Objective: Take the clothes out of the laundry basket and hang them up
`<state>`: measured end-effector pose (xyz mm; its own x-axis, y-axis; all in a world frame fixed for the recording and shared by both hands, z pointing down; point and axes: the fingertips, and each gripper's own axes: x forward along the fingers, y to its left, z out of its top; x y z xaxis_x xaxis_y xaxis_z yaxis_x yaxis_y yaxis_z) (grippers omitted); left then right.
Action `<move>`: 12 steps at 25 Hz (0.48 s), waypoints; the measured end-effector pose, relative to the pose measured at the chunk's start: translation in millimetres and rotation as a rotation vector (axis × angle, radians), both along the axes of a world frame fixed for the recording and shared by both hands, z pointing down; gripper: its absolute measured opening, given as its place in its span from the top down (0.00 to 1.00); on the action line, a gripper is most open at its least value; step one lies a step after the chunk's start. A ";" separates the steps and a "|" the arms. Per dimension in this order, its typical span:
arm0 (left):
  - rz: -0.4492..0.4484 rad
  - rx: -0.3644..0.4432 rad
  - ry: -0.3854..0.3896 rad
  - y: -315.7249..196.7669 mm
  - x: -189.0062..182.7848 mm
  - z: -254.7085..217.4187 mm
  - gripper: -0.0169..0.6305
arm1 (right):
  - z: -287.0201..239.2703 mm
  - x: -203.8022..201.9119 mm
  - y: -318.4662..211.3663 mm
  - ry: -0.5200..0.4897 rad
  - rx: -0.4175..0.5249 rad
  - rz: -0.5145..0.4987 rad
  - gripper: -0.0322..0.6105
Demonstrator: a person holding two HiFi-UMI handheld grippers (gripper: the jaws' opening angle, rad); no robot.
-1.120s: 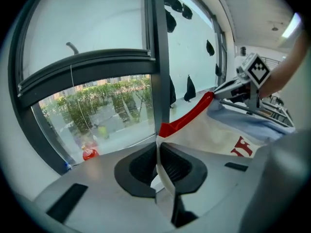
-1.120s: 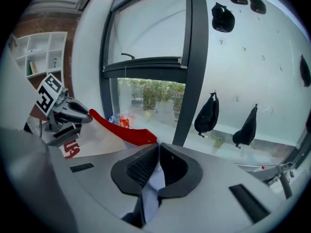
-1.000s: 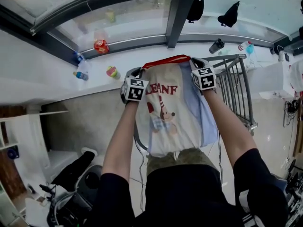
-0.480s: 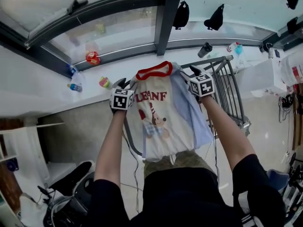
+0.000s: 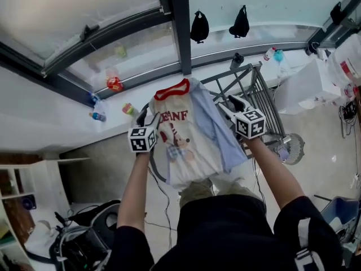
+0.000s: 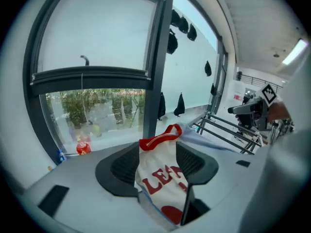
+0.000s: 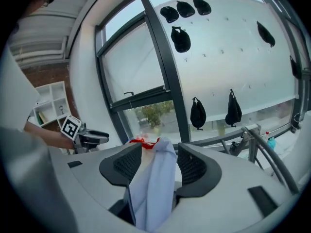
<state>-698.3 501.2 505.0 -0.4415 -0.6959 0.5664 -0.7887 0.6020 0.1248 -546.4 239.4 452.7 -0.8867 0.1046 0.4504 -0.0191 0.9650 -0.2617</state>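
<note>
A white T-shirt with a red collar, red letters and a cartoon print hangs in front of me over a pale blue layer. My left gripper is at its left shoulder and my right gripper at its right shoulder. Both sets of jaws have just been opening and stand wide. In the left gripper view the printed cloth lies loosely between the left gripper's pads. In the right gripper view the blue cloth lies the same way in the right gripper.
A grey metal drying rack stands just behind and right of the shirt. A dark window post rises behind it. Black bags hang on the far wall, and bottles sit on the ledge. Dark clutter lies on the floor at lower left.
Both grippers rose with the shirt toward the window and rack. The red collar, earlier stretched straight between them, now loops slack.
</note>
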 end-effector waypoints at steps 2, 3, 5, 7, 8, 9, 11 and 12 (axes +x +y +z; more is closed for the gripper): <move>0.027 0.020 -0.030 -12.8 25.3 -18.4 0.63 | -13.8 34.1 -6.2 -0.020 0.013 -0.013 0.61; 0.039 0.042 -0.043 -20.1 39.8 -28.8 0.63 | -20.0 51.8 -10.0 -0.030 0.016 -0.019 0.61; 0.064 0.102 -0.078 -37.9 75.0 -52.6 0.63 | -34.7 89.9 -21.7 -0.066 0.014 -0.017 0.62; 0.075 0.149 -0.122 -57.6 118.8 -73.2 0.65 | -51.6 133.5 -40.4 -0.115 0.007 0.001 0.62; 0.075 0.172 -0.139 -68.1 142.3 -81.2 0.66 | -58.9 157.7 -52.0 -0.136 0.006 0.016 0.64; 0.073 0.200 -0.150 -79.3 165.2 -88.4 0.69 | -65.2 183.4 -64.6 -0.155 0.005 0.039 0.69; 0.059 0.275 -0.152 -102.3 209.6 -100.7 0.80 | -74.0 240.4 -89.9 -0.192 0.001 0.109 0.82; 0.040 0.319 -0.140 -113.0 232.9 -105.0 0.86 | -76.3 272.1 -101.4 -0.209 0.000 0.150 0.88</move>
